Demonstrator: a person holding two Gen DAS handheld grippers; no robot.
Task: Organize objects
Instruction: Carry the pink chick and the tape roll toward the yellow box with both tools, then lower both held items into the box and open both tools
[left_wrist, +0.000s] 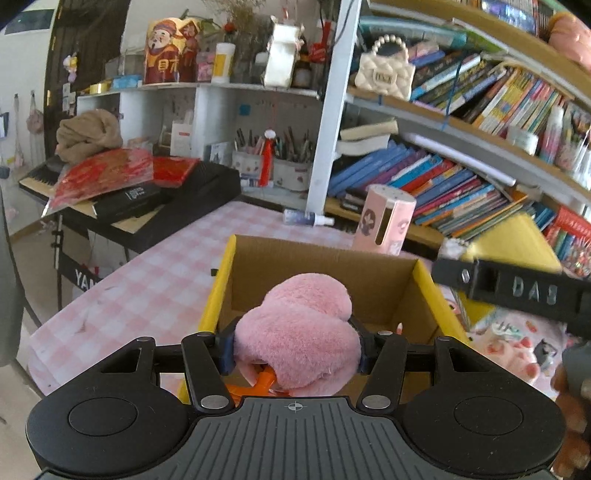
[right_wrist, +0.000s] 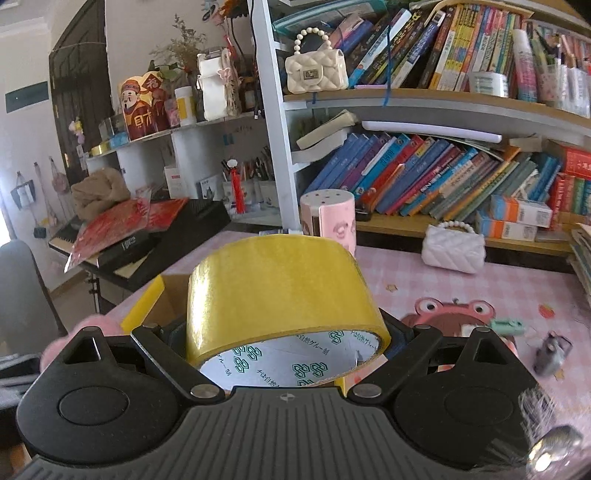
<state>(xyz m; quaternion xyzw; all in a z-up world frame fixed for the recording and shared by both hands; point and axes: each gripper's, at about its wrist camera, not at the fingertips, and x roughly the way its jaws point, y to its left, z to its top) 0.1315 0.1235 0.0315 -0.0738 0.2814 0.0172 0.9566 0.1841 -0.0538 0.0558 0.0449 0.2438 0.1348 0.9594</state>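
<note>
Left gripper (left_wrist: 295, 347) clamps pink earmuffs (left_wrist: 295, 332) above an open cardboard box (left_wrist: 380, 280); right gripper (right_wrist: 284, 339) grips a yellow tape roll (right_wrist: 277, 291) beside the box, over the pink checked table (left_wrist: 147, 273).

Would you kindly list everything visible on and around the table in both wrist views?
Open cardboard box with yellow edges: one, brown, on the pink checked tablecloth.
Fluffy pink earmuffs: one pair, held above the box.
Wide roll of yellow tape: one, held beside the box.
Pink cylindrical holder: one, behind the box.
White quilted purse with bead handle: one, on the table by the shelf.
Cream quilted purse: one, on the upper shelf.
Small spray bottle: one, white, lying behind the box.
Books: many, multicoloured, on the shelves.
Black keyboard: one, left of the table.
Left tongs: shut on the earmuffs.
Right tongs: shut on the tape.
</note>
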